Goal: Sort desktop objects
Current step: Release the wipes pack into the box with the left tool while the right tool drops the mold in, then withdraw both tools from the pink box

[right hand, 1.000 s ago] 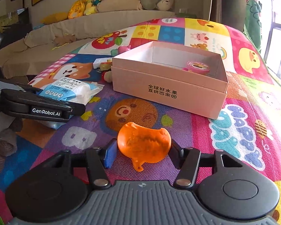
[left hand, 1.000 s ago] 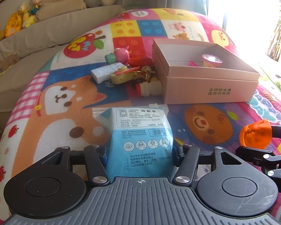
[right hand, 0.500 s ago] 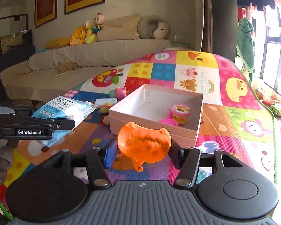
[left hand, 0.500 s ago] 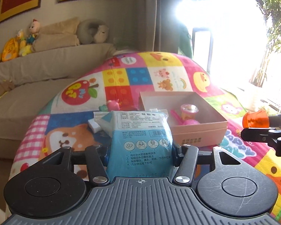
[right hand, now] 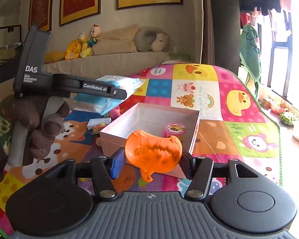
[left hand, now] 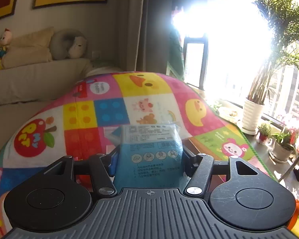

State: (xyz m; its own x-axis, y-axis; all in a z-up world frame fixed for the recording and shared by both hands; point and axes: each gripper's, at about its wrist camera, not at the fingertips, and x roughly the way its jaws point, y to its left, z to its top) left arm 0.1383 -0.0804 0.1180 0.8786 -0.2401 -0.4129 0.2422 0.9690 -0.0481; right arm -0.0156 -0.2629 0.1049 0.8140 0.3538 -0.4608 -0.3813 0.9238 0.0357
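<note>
Your left gripper (left hand: 148, 160) clamps the blue-and-white plastic mask packet (left hand: 149, 151), raised ahead. Your right gripper (right hand: 152, 159) pinches the orange plastic scoop-shaped toy (right hand: 152, 152), with the open pink cardboard box (right hand: 149, 117) just beyond. Lower each over the box before letting go.

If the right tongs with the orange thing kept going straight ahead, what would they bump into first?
Probably the pink box. The right tongs hold the orange piece and point at the box's near edge, with the little pink cup inside. They look raised, so they might pass over the rim.
</note>
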